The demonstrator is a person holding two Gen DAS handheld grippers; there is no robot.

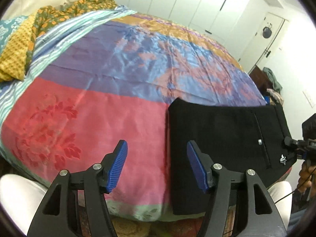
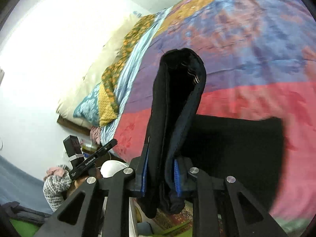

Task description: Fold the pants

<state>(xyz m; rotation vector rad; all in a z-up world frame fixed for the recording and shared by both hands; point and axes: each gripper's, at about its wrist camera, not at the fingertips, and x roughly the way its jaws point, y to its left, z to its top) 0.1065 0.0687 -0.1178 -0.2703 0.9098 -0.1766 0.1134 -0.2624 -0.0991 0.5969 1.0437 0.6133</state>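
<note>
The black pants (image 1: 217, 134) lie folded into a rectangle on the near right of the bed, pocket button and small white logo facing up. My left gripper (image 1: 157, 145) hovers open over the pink bedspread (image 1: 88, 118), just left of the pants' folded edge, with nothing between its blue pads. At the pants' waistband end, my right gripper (image 1: 292, 141) shows at the frame's right edge. In the right wrist view my right gripper (image 2: 161, 158) is shut on a lifted fold of the pants (image 2: 177, 98), which stands up and hides the fingertips. The left gripper (image 2: 106, 148) shows at lower left.
A yellow and green patterned blanket (image 1: 39, 29) and pillows (image 2: 88, 79) lie at the head of the bed. White wardrobe doors (image 1: 187, 4) line the far wall. Clothes are piled on furniture (image 1: 272, 79) beside the bed. The person's white-clad knees (image 1: 17, 197) press the bed's near edge.
</note>
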